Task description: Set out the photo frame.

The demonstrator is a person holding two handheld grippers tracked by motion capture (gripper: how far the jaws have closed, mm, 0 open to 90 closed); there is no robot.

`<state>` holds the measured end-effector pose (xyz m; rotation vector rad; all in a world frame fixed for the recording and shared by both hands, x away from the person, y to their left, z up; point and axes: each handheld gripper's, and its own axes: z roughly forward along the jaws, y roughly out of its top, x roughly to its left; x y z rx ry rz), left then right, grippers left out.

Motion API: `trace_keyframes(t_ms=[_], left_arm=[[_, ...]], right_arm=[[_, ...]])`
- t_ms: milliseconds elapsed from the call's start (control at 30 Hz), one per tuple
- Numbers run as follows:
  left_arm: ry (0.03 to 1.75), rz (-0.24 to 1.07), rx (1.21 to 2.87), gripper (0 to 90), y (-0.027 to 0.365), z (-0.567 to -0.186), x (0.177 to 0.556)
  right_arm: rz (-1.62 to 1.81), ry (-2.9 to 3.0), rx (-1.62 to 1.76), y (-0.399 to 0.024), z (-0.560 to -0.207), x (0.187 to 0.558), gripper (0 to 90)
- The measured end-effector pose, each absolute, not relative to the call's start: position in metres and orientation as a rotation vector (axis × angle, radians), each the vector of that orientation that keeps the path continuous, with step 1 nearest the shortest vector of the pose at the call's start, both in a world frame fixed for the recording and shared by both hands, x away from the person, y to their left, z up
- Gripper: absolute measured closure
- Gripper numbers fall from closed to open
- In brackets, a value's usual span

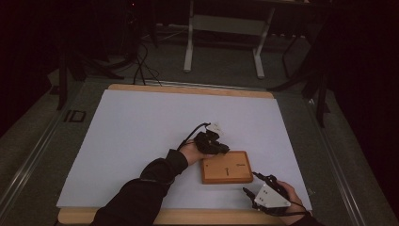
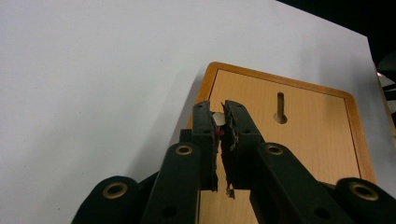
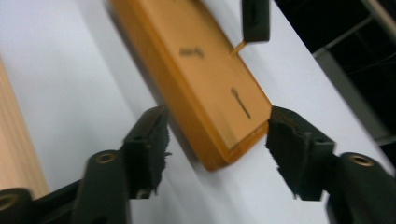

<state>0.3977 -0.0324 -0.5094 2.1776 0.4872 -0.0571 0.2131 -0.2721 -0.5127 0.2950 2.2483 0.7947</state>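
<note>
A flat wooden box (image 1: 227,167) with a keyhole-shaped slot (image 1: 226,170) in its lid lies on the white sheet, front right. My left gripper (image 1: 223,149) sits at the box's far left corner. In the left gripper view its jaws (image 2: 221,116) are shut on a small silvery disc (image 2: 218,118), above the box (image 2: 303,140) and left of the slot (image 2: 280,108). My right gripper (image 1: 251,182) is open by the box's near right corner. In the right gripper view that corner of the box (image 3: 205,70) lies between the spread jaws (image 3: 217,123).
A white sheet (image 1: 141,132) covers a wooden tabletop (image 1: 188,89). Bare wood of the table's front strip (image 3: 14,140) shows at the left of the right gripper view. Beyond the table stand a desk frame (image 1: 226,28) and floor cables (image 1: 141,61).
</note>
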Motion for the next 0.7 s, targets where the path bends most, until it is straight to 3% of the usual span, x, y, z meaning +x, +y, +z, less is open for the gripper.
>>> trace_keyframes(t_ms=[367, 700], left_arm=[[0.488, -0.082, 2.181, 84.2, -0.032, -0.509, 0.401], [0.482, -0.091, 2.183, 84.0, -0.032, -0.509, 0.401]], right_arm=[[0.393, 2.051, -0.045, -0.261, -0.545, 0.209, 49.6], [0.225, 1.959, -0.203, -0.254, -0.565, 0.210, 65.8]])
